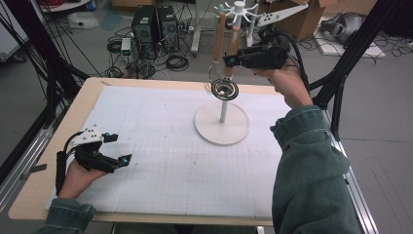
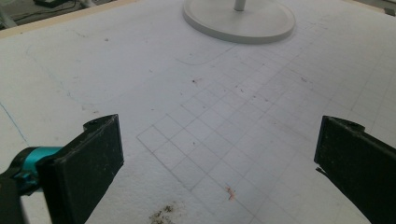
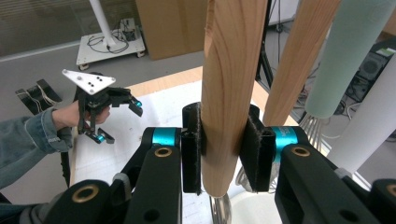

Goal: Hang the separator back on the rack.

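Raised right gripper (image 3: pixel 223 154) clamps a wooden handle (image 3: pixel 231 93); left gripper (image 1: pixel 113 149) rests low, jaws wide.

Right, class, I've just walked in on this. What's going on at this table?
A person holds a two-jaw gripper in each hand. The right gripper is shut on the wooden handle of a metal strainer, held up beside the white rack with a round base, where another wooden-handled utensil hangs. It is not clear whether the strainer hangs from the rack. The left gripper rests open on the white gridded mat, holding nothing.
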Motion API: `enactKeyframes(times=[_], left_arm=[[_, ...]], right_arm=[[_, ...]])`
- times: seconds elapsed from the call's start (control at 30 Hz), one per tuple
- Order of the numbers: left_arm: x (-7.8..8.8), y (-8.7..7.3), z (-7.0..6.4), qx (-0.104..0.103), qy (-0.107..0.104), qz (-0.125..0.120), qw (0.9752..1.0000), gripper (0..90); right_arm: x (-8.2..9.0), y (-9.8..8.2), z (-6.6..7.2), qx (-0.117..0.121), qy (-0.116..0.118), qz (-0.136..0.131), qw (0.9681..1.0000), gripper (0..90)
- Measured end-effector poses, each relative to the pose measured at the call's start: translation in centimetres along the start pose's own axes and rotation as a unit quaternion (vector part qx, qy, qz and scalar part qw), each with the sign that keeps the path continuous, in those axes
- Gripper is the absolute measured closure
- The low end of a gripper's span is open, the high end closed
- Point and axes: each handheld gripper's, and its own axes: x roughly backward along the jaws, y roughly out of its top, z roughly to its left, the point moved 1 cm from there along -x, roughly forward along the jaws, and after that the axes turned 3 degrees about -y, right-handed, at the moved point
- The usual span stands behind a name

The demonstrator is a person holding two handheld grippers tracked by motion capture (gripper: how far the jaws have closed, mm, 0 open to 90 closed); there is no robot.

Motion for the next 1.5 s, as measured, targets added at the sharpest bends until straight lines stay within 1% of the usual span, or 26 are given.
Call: enactKeyframes(times=[0.13,0.23,0.33,0.47,0.53,0.6,0.73,0.87,1.07,1.23,1.37,1.5], left_arm=[[0.3,0.2,0.0,-0.003,0.002,-0.005,1.0,1.7],[0.5,0.3,0.0,-0.004,0.001,-0.007,1.0,1.7],[0.6,0.4,-0.1,-0.004,0.001,-0.011,0.9999,1.7],[0.7,0.4,0.0,-0.004,-0.002,-0.012,0.9999,1.7],[0.8,0.3,0.0,-0.001,-0.002,-0.012,0.9999,1.8],[0.9,0.4,0.1,-0.003,-0.001,-0.014,0.9999,1.7],[1.0,0.4,0.1,-0.003,0.0,-0.016,0.9999,1.7],[1.0,0.3,0.1,-0.002,-0.001,-0.014,0.9999,1.7],[1.2,0.3,0.2,-0.001,0.001,-0.014,0.9999,1.7],[1.2,0.3,0.1,-0.001,0.002,-0.014,0.9999,1.7],[1.2,0.4,0.0,-0.002,0.001,-0.015,0.9999,1.7],[1.3,0.4,0.1,-0.002,0.003,-0.016,0.9999,1.7]], right_arm=[[-0.3,0.7,-0.4,-0.002,-0.002,0.003,1.0,72.1],[-0.6,1.1,-0.6,-0.005,0.003,0.007,1.0,72.0],[-0.6,1.4,-1.0,-0.013,-0.002,0.01,0.9999,72.0],[-0.7,1.7,-1.4,-0.015,-0.008,0.014,0.9998,72.0],[-0.7,1.7,-1.6,-0.02,-0.008,0.015,0.9997,72.0],[-0.7,1.6,-1.8,-0.024,-0.016,0.016,0.9994,72.0],[-0.7,1.2,-2.1,-0.03,-0.018,0.013,0.9993,72.0],[-0.8,0.8,-2.2,-0.04,-0.022,0.001,0.999,71.8],[-0.7,0.3,-2.2,-0.039,-0.03,-0.016,0.9987,70.9],[-0.3,-0.1,-2.0,-0.04,-0.037,-0.027,0.9981,67.3],[0.1,-0.6,-1.9,-0.047,-0.048,-0.035,0.9971,62.0],[0.6,-1.1,-1.6,-0.049,-0.051,-0.047,0.9964,59.4]])
